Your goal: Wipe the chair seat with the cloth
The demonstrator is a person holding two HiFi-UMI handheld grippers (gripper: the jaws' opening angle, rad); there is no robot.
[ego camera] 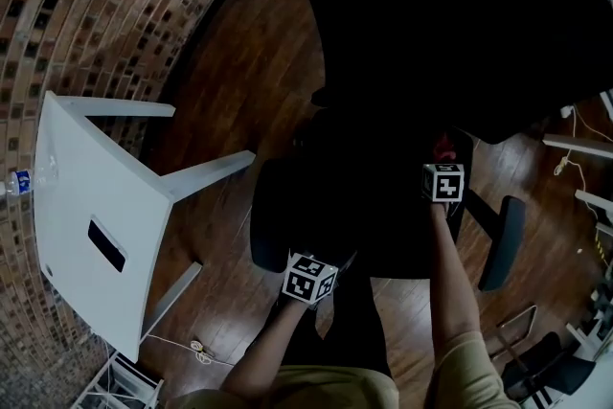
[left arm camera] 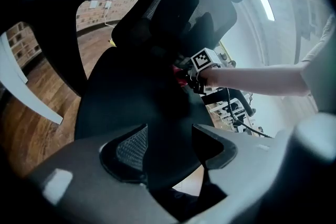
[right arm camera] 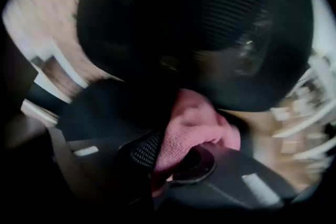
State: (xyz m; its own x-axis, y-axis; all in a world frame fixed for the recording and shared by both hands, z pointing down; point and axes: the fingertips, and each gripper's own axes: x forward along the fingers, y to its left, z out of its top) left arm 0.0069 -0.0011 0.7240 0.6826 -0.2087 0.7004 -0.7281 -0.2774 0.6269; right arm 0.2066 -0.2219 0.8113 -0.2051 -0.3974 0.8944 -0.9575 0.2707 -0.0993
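The black office chair seat [ego camera: 383, 206] lies in front of me, very dark in the head view. My right gripper [ego camera: 443, 160] rests on its far right part, shut on a pink-red cloth [ego camera: 444, 147]. In the right gripper view the cloth [right arm camera: 195, 122] bulges out from between the jaws of that gripper [right arm camera: 176, 150] and presses on the seat below the mesh backrest [right arm camera: 220, 23]. My left gripper [ego camera: 316, 265] sits at the seat's near edge. In its own view this left gripper [left arm camera: 170, 139] is open, with the seat [left arm camera: 136, 92] stretching ahead toward the cloth [left arm camera: 181, 75].
A white table [ego camera: 96, 215] stands to the left by the brick wall [ego camera: 86, 5], with a water bottle [ego camera: 17, 181] at its edge. Armrests [ego camera: 503, 244] flank the seat. A cable and socket [ego camera: 196, 347] lie on the wooden floor [ego camera: 249, 62].
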